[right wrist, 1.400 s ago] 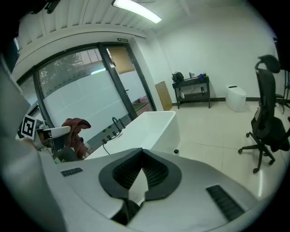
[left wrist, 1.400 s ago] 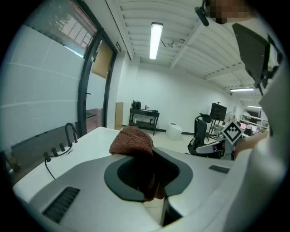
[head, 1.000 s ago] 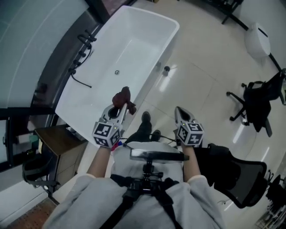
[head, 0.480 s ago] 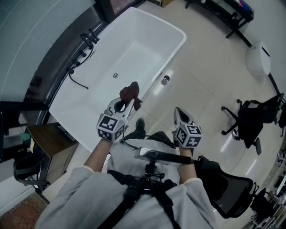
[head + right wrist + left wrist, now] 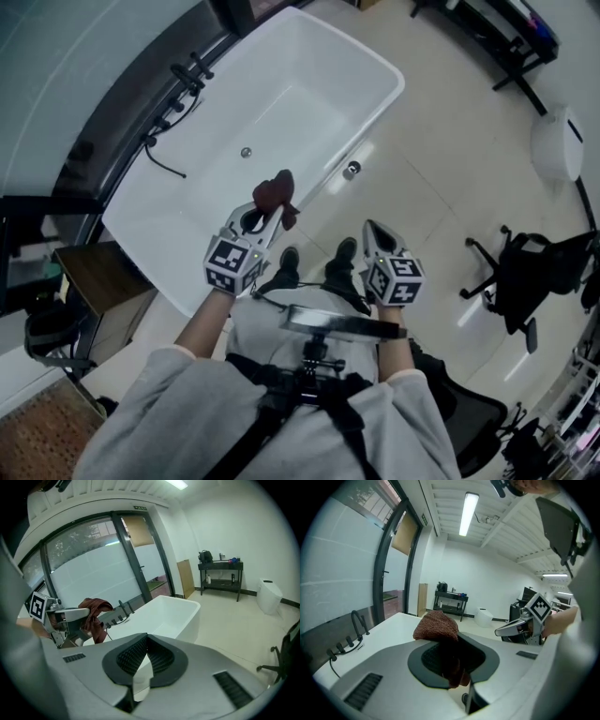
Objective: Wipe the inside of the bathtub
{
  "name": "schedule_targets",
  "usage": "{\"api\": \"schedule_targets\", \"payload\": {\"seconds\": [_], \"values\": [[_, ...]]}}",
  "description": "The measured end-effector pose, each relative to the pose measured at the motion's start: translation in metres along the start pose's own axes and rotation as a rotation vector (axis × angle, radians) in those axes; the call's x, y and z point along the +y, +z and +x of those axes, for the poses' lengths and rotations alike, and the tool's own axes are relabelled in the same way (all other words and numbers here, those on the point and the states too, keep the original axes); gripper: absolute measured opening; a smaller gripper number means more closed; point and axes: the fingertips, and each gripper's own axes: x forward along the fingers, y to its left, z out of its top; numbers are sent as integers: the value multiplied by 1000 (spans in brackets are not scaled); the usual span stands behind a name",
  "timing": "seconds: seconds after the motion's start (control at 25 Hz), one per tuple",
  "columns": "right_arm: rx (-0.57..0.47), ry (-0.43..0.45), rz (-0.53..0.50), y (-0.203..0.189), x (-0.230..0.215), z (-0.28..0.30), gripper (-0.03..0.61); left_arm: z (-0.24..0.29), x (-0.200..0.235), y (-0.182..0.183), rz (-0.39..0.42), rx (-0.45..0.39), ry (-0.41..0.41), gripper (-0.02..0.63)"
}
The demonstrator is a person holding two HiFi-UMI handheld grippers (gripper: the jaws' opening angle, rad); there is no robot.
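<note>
Jaws of the left gripper (image 5: 266, 211) stay clamped on the cloth (image 5: 276, 192) above the bathtub (image 5: 319, 66); right gripper (image 5: 372, 229) jaws stay together.

- No word, brand name or number can be read anywhere in these views.
- The marker cube (image 5: 231, 264) of the left gripper (image 5: 266, 214) carries black-and-white square patterns. They are codes made of blocks, with no letters or digits.
- The second marker cube (image 5: 395, 279), on the right gripper (image 5: 374, 231), carries the same kind of block patterns, also with no letters.
- A small green sign (image 5: 423, 517) sits high on the dark door frame in the left gripper view. Its print is too small to read.
</note>
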Motion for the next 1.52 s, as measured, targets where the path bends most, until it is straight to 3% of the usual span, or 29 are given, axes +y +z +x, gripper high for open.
{"api": "schedule_targets", "payload": {"seconds": [0.48, 0.8, 1.52], "values": [[18, 120, -77, 55, -91, 3, 6, 81, -48, 50, -27, -52, 102, 46], [33, 169, -111, 73, -123, 10, 6, 100, -52, 55, -22, -28, 160, 46], [168, 248, -224, 137, -119, 139, 6, 177, 43, 61, -108, 8, 183, 46]]}}
